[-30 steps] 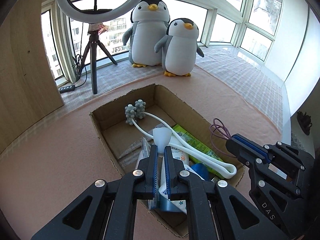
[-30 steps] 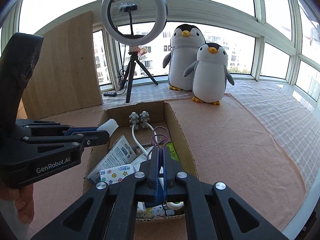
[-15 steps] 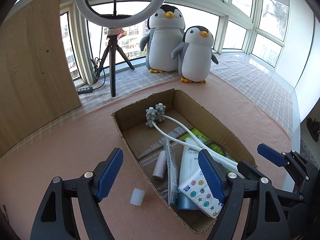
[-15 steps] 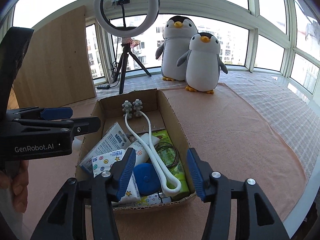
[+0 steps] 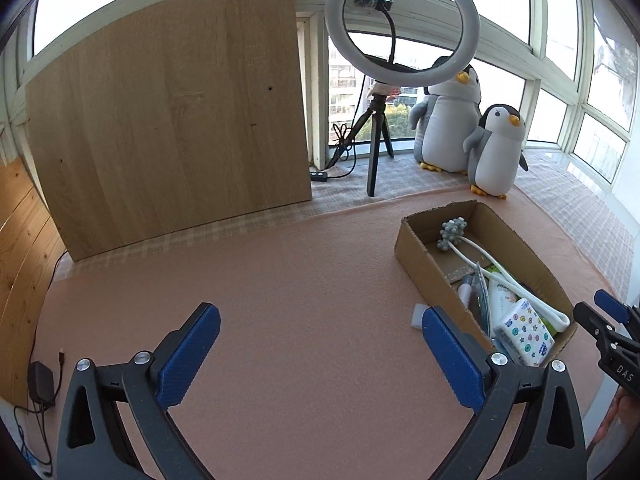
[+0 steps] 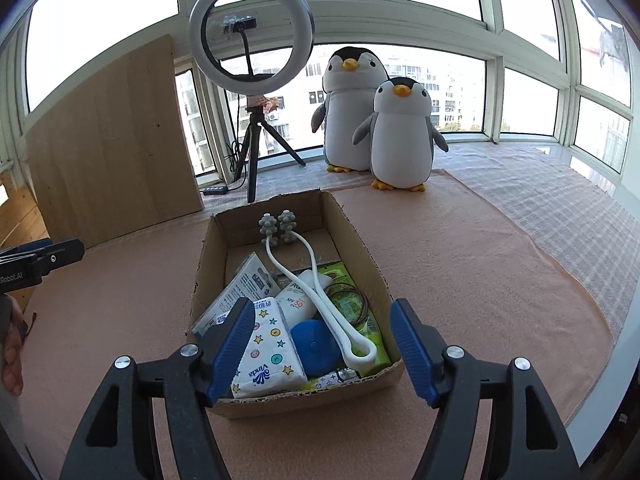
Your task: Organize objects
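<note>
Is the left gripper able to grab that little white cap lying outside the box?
Probably yes. The left gripper is open, and the white cap lies on the mat beside the cardboard box with nothing covering it.

Tissue pack [image 6: 266,354] in box [image 6: 370,254], 2 penguins [image 6: 400,132] behind.

Right gripper [image 6: 322,346] above near end of cardboard box [image 6: 370,258], blue-padded jaws spread wide, nothing between them. Box on pink mat [image 6: 460,264]. Inside: Vinda tissue pack [image 6: 266,354] at near left, blue round disc [image 6: 314,348] beside it, SPF 50 sunscreen tube [image 6: 300,294], white roller massager [image 6: 316,280] lying lengthwise with 2 grey knobbed heads at far end, hair ties [image 6: 352,298] on green packet [image 6: 348,300], white carded packet [image 6: 244,286] leaning at left wall. Left gripper [image 6: 40,258] at left edge, well apart from box, jaw state unclear. 2 plush penguins [image 6: 380,120] and ring light on tripod [image 6: 250,36] beyond box; wooden board [image 6: 112,140] at left.
</note>
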The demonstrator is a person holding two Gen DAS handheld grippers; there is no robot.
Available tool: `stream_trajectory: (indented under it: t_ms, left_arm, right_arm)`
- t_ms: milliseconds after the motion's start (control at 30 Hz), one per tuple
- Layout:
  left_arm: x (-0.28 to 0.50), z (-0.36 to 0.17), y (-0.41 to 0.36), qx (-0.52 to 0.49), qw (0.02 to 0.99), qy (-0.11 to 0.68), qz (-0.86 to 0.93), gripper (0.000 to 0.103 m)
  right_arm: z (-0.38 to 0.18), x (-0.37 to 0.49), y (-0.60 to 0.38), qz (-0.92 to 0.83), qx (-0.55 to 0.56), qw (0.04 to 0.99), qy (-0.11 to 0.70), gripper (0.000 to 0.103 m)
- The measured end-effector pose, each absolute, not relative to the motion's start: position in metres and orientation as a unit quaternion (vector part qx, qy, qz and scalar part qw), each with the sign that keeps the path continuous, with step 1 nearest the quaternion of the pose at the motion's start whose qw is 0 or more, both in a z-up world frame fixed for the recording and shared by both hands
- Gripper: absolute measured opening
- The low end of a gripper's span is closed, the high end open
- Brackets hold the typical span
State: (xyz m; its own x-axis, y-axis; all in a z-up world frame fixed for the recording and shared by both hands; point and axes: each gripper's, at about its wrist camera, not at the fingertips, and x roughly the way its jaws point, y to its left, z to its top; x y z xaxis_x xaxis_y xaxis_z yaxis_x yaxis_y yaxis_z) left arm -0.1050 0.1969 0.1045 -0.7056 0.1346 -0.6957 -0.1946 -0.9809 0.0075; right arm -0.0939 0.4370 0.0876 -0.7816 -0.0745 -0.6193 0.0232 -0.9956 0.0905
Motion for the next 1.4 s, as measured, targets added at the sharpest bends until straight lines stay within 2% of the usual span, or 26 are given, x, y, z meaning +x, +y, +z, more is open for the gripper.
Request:
stream_trajectory:
  t_ms: [200,300,400,500,567,600,667,733,767,867,933,1033,1167,1400]
  left_arm:
    - [-0.088,0.101,0.133,-0.395,0.038,0.007,0.918,0.102]
    - [-0.088,0.093,0.123,-0.400,0.035,-0.002,0.916,0.102]
    - [-0.097,0.073,0.144,-0.406,0.060,0.003,0.912,0.102]
    - [-0.118,0.036,0.209,-0.421,0.128,0.037,0.897,0.102]
    - [-0.139,0.006,0.252,-0.449,0.173,0.052,0.875,0.091]
    - [-0.148,-0.004,0.268,-0.458,0.187,0.059,0.867,0.076]
    - [-0.161,-0.023,0.297,-0.469,0.204,0.081,0.856,0.071]
    - [-0.167,-0.038,0.315,-0.476,0.221,0.097,0.846,0.052]
    - [-0.167,-0.044,0.323,-0.478,0.234,0.098,0.841,0.051]
    - [-0.168,-0.046,0.333,-0.456,0.247,0.111,0.848,0.036]
    - [-0.172,-0.047,0.331,-0.459,0.246,0.099,0.848,0.015]
    - [-0.177,-0.042,0.323,-0.463,0.246,0.085,0.847,0.007]
    - [-0.175,-0.028,0.305,-0.457,0.228,0.073,0.857,0.005]
    - [-0.161,0.058,0.291,-0.394,0.244,0.035,0.885,0.006]
  right_arm:
    - [0.094,-0.094,0.397,-0.943,0.329,0.051,-0.014,0.070]
    - [0.092,-0.096,0.355,-0.934,0.342,0.103,0.002,0.070]
    - [0.082,-0.093,0.322,-0.926,0.352,0.136,0.012,0.070]
    - [0.084,-0.074,0.325,-0.934,0.333,0.130,0.000,0.070]
    - [0.087,-0.060,0.336,-0.939,0.321,0.120,0.013,0.071]
    - [0.088,-0.054,0.343,-0.940,0.321,0.115,0.020,0.071]
    - [0.087,-0.045,0.359,-0.938,0.331,0.101,0.024,0.070]
    - [0.086,-0.037,0.378,-0.938,0.337,0.081,0.021,0.070]
    - [0.086,-0.035,0.387,-0.937,0.341,0.071,0.017,0.070]
    - [0.083,-0.030,0.411,-0.937,0.346,0.044,-0.001,0.070]
    - [0.080,-0.029,0.421,-0.937,0.347,0.034,-0.011,0.070]
    - [0.080,-0.028,0.426,-0.938,0.344,0.031,-0.015,0.070]
    - [0.081,-0.034,0.423,-0.940,0.339,0.037,-0.019,0.070]
    - [0.083,-0.037,0.409,-0.942,0.331,0.054,-0.019,0.070]
